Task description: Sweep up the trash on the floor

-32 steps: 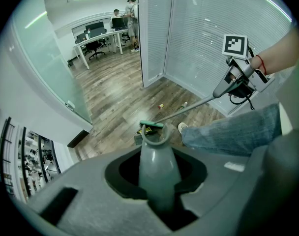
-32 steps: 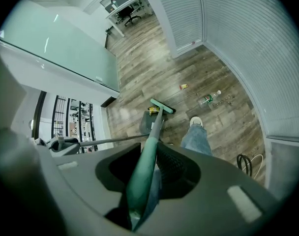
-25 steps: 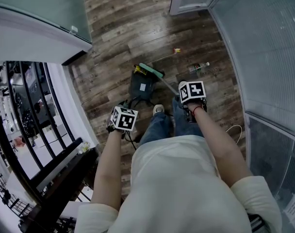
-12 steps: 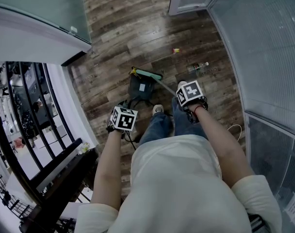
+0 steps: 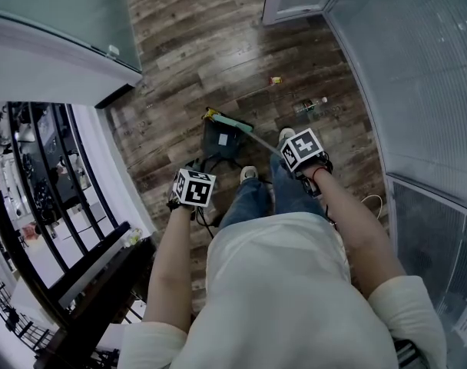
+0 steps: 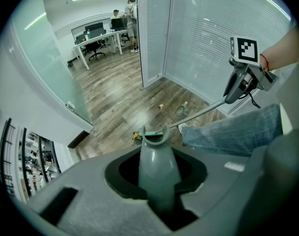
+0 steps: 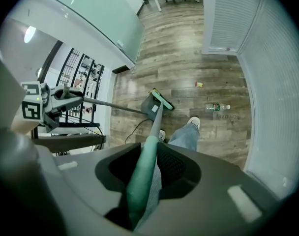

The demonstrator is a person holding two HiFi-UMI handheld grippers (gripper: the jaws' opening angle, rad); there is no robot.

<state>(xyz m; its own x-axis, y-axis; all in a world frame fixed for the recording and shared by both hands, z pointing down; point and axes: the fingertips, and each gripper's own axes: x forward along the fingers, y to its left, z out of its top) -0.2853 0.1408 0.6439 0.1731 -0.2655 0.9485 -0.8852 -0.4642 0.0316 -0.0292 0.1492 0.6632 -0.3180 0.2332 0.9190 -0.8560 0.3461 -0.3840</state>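
The head view looks steeply down from above onto the floor point(image 5: 195, 44). The left gripper view and right gripper view sit close behind their jaws, facing forward and down. All three share the dustpan point(image 5: 222, 138), broom point(image 5: 232, 121) and bottle point(image 5: 310, 104).

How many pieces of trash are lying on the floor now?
2: a plastic bottle near the glass wall, and a small wrapper just beyond it. A yellow bit at the broom may be a third.

broom point(image 5: 233, 121) drawn back left over dustpan point(image 5: 220, 140), right gripper point(image 5: 295, 153) tilted further
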